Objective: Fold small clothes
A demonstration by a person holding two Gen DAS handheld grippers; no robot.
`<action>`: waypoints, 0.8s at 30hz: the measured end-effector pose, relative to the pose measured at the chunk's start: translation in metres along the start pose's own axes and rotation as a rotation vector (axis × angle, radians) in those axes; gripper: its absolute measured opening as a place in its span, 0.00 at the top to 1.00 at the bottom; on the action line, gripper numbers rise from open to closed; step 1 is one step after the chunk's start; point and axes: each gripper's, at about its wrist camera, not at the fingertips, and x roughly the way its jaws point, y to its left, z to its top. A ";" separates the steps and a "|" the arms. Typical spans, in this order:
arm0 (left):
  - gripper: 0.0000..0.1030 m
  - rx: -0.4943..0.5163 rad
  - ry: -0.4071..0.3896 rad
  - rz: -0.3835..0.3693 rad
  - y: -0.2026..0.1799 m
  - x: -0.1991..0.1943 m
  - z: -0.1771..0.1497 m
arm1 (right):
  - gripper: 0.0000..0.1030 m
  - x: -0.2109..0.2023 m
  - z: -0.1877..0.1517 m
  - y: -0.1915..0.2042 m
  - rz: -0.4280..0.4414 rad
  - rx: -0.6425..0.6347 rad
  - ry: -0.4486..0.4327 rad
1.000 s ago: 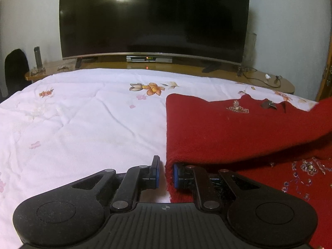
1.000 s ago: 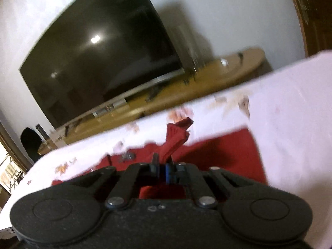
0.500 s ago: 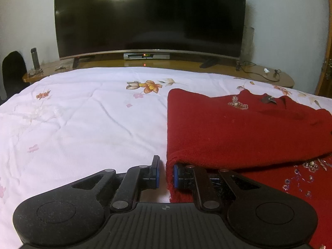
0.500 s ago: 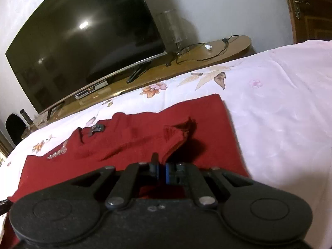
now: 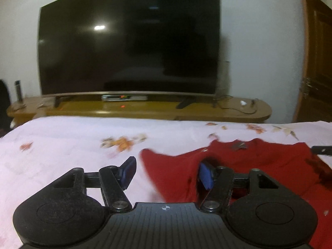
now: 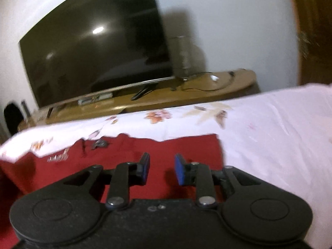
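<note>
A small red knitted sweater [image 5: 269, 166] with beaded trim lies folded on the pink floral bedsheet [image 5: 62, 145]. My left gripper [image 5: 168, 173] is open over the sweater's left edge, its right finger over the red fabric and its left finger over the sheet. In the right wrist view the sweater [image 6: 182, 147] lies flat under my right gripper [image 6: 161, 169], which is open and empty just above the cloth near its right edge. Both views are blurred.
A large dark TV [image 5: 128, 41] stands on a low wooden stand [image 5: 145, 108] beyond the bed's far edge. A wooden door [image 5: 317, 62] is at the right. Bare sheet [image 6: 280, 134] lies right of the sweater.
Both grippers have opened and let go of the sweater. The held fold now lies flat on the garment. Both grippers have lifted and tilted upward.
</note>
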 end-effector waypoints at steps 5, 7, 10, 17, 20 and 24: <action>0.38 0.048 0.083 0.049 0.008 -0.005 -0.023 | 0.71 0.005 -0.003 -0.001 -0.008 -0.024 0.038; 0.38 0.004 0.137 0.092 0.028 -0.012 -0.041 | 0.68 0.002 -0.005 -0.014 -0.011 0.022 0.043; 0.37 -0.133 0.197 0.086 0.066 -0.024 -0.067 | 0.64 0.000 -0.008 -0.028 -0.009 0.065 0.058; 0.37 -0.170 0.157 0.055 0.079 -0.046 -0.066 | 0.64 -0.009 -0.007 -0.027 0.002 0.074 0.041; 0.37 -0.209 0.160 0.043 0.091 -0.048 -0.065 | 0.64 -0.012 -0.001 -0.023 0.004 0.057 0.030; 0.37 -0.297 0.095 0.023 0.106 -0.058 -0.051 | 0.61 -0.014 0.004 -0.026 0.004 0.057 0.023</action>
